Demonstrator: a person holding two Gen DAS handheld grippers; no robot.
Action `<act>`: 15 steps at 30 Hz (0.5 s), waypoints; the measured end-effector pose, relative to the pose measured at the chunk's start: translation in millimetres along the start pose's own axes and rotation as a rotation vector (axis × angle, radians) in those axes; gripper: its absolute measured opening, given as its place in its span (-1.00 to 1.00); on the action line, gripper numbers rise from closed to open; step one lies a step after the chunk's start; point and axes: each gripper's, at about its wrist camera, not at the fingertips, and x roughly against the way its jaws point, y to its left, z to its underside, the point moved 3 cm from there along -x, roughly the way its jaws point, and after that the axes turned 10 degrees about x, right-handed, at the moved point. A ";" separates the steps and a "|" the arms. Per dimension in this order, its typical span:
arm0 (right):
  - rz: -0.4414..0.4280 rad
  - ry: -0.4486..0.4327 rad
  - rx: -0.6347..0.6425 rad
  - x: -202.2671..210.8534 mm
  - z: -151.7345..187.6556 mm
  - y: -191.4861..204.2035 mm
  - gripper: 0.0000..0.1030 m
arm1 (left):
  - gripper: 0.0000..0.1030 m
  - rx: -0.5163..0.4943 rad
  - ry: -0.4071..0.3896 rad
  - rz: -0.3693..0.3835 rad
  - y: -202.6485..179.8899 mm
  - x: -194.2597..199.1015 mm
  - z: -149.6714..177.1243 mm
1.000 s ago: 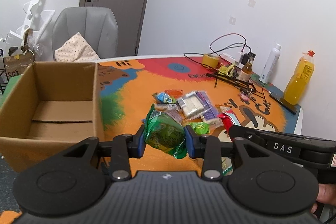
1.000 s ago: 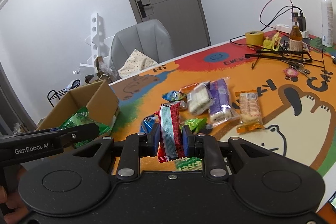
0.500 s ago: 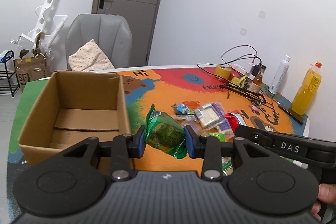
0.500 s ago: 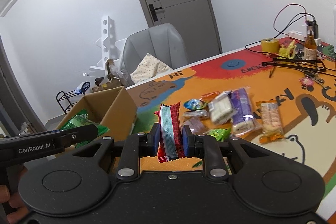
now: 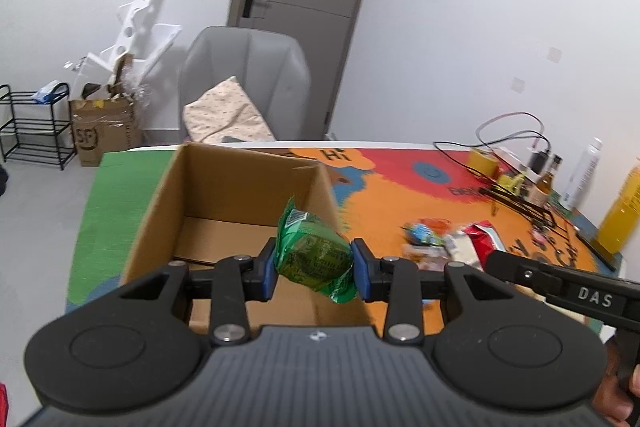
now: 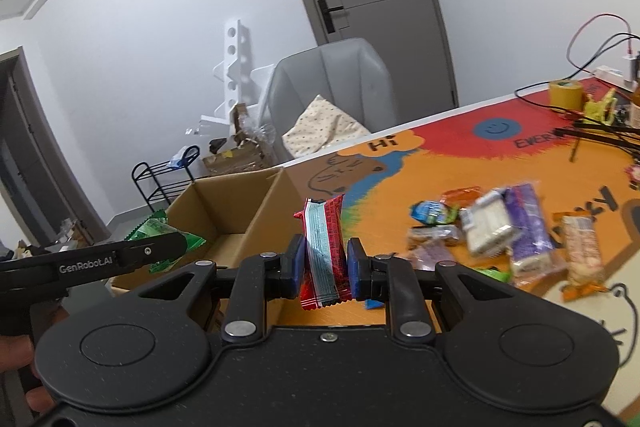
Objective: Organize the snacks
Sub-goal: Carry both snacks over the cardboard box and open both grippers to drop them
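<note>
One cardboard box (image 5: 236, 195) on the table (image 6: 460, 171) looks empty inside. Roughly eight snacks (image 6: 492, 227) remain piled mid-table. Left gripper (image 5: 314, 269) jaws clamp a green packet (image 5: 314, 255) over the box; right gripper (image 6: 323, 267) jaws clamp a red packet (image 6: 324, 247) just beside it.

We see the cardboard box (image 5: 240, 199) on the bench (image 5: 384, 203) at its left end, the loose snacks (image 6: 500, 227) to its right, a chair (image 5: 248, 83) behind.
</note>
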 end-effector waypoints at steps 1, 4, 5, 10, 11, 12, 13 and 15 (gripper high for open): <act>-0.007 0.002 0.004 -3.3 -1.9 3.3 -0.60 | -0.29 0.008 -0.001 -0.010 4.7 -1.5 -1.9; -0.028 0.006 0.016 -11.7 -7.1 12.1 -0.60 | -0.29 0.030 0.001 -0.037 18.2 -5.5 -7.2; -0.034 0.007 0.020 -14.6 -8.8 15.1 -0.60 | -0.28 0.036 0.003 -0.046 22.4 -7.0 -8.7; -0.074 0.013 0.040 -28.7 -16.8 30.7 -0.60 | -0.24 0.062 -0.003 -0.087 37.0 -8.9 -13.9; -0.081 0.015 0.045 -31.5 -18.4 34.1 -0.60 | -0.21 0.064 -0.003 -0.092 39.0 -8.1 -15.2; -0.088 0.015 0.048 -33.1 -19.6 38.4 -0.60 | -0.16 0.065 -0.001 -0.098 40.9 -7.1 -16.0; -0.097 0.016 0.050 -35.6 -20.8 42.7 -0.60 | -0.14 0.067 0.000 -0.103 42.4 -6.2 -16.7; -0.115 0.018 0.056 -39.7 -23.2 49.8 -0.60 | -0.10 0.078 -0.006 -0.110 46.3 -2.5 -17.9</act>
